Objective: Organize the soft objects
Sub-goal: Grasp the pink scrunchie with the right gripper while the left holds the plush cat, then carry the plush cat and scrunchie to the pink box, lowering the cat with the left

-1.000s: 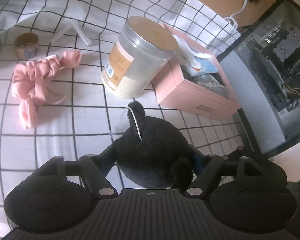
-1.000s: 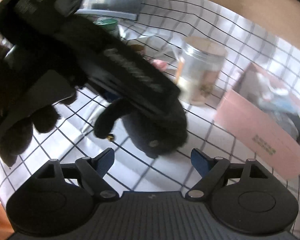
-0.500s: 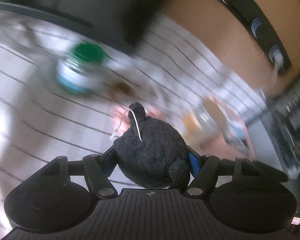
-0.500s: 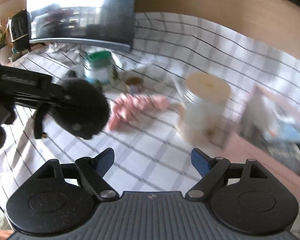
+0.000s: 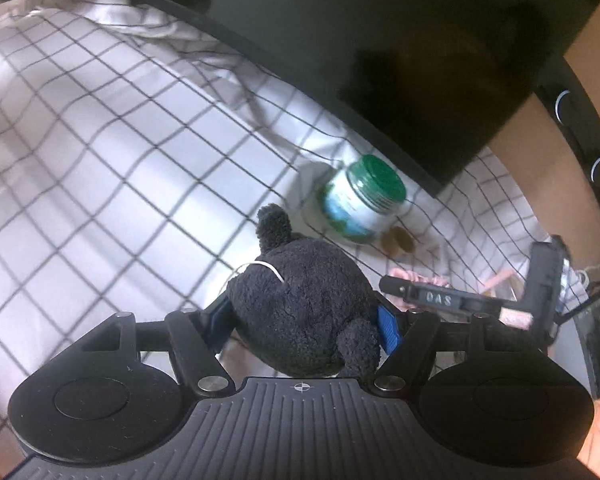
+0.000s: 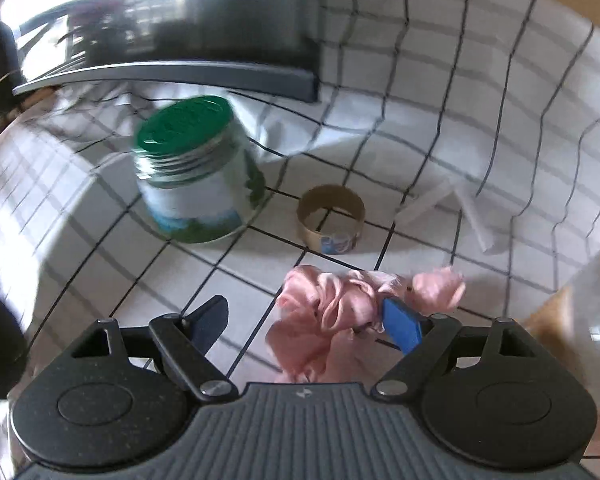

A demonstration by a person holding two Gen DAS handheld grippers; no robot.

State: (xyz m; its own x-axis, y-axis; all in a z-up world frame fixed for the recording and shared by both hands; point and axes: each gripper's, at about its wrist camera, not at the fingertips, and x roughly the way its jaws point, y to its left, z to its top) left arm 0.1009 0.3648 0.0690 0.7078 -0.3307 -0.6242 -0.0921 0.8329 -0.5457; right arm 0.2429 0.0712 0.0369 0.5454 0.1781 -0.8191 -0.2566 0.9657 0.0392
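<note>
Your bench (image 6: 440,92) wears a loose checked cloth that is rucked into folds at the far side, so expect it to drag if a claw scrapes it. The biggest soft piece is the black plush toy (image 5: 304,312), which sits pinched between the two fingers of your left claw (image 5: 305,322), held up above the cloth with the green-lidded jar (image 5: 364,204) beyond it to the right. It looks light and squashy, with a fuzzy pile that grips well; the blue pads bite its round body at the widest part, which I judge the safest hold, since the small nub on top and the thin white loop would stretch or slip. Next in size is the pink fabric bundle (image 6: 340,312), lying crumpled on the cloth at the near side, right of centre, in front of the cardboard ring (image 6: 331,219). Your right claw (image 6: 306,324) is spread wide over it: the right pad sits against or just in front of the folds, I cannot tell which, and the left pad stands clear on bare cloth. The bundle should be near weightless, limp and probably slick, so take it at the thickest gathered knot in the middle and close fully; a loose end would slide out and trail.
</note>
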